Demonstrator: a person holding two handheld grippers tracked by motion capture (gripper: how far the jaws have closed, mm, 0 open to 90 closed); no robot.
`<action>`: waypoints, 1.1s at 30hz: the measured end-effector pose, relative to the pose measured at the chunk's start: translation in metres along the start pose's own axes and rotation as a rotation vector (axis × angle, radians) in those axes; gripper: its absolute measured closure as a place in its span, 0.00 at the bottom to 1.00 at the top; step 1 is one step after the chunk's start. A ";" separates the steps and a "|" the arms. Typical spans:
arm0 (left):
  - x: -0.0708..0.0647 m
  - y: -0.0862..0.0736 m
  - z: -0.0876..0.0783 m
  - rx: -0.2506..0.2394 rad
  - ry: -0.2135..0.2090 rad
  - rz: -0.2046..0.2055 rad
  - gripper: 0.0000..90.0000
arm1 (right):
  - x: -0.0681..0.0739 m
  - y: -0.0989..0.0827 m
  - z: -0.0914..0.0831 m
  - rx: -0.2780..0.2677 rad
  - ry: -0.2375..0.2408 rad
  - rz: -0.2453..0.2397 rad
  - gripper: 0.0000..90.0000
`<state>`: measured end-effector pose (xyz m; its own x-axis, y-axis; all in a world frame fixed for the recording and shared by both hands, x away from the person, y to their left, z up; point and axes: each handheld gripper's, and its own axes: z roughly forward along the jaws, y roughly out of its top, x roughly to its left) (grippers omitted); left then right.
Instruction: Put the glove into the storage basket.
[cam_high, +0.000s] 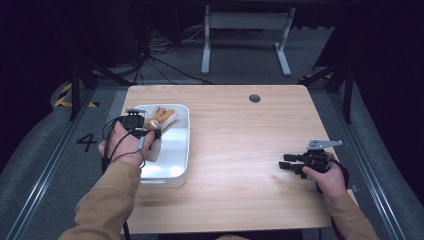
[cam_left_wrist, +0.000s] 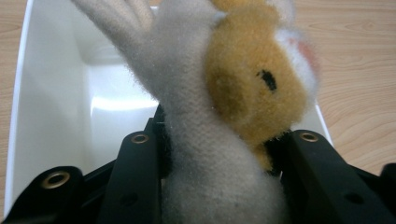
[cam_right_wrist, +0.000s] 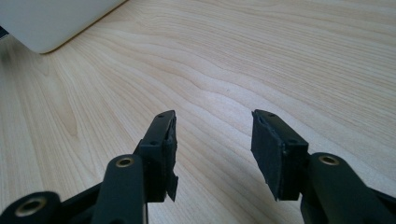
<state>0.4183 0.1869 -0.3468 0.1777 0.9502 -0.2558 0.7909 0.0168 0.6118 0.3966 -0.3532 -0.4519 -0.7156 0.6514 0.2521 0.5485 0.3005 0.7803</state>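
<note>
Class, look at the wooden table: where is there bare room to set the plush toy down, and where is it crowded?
Bare wood runs from the white plastic tray across to the open right gripper, and along the far edge by the small round grommet hole. The left side is crowded: the left gripper holds the tan and cream plush toy over the tray.

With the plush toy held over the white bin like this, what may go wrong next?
1. The left gripper pinches only the soft grey lower part of the plush toy; the fabric may slip from the pads.
2. The toy hangs near the far end of the white bin; released carelessly, it may land across the rim or on the wooden table.
3. The right gripper lies open and far away, so it may not catch a fall.
</note>
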 end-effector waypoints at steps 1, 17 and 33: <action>0.003 0.001 0.006 0.031 0.003 -0.029 0.68 | 0.000 0.000 0.001 -0.001 0.002 -0.005 0.57; 0.003 -0.009 0.043 0.082 0.025 -0.106 0.68 | 0.000 0.000 0.000 -0.007 0.007 -0.003 0.57; 0.008 -0.013 0.081 0.189 0.074 -0.145 0.67 | 0.000 -0.002 0.003 0.006 0.014 -0.010 0.56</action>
<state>0.4568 0.1690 -0.4171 0.0170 0.9624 -0.2710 0.9016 0.1024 0.4204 0.3970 -0.3514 -0.4548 -0.7269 0.6388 0.2522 0.5437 0.3110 0.7795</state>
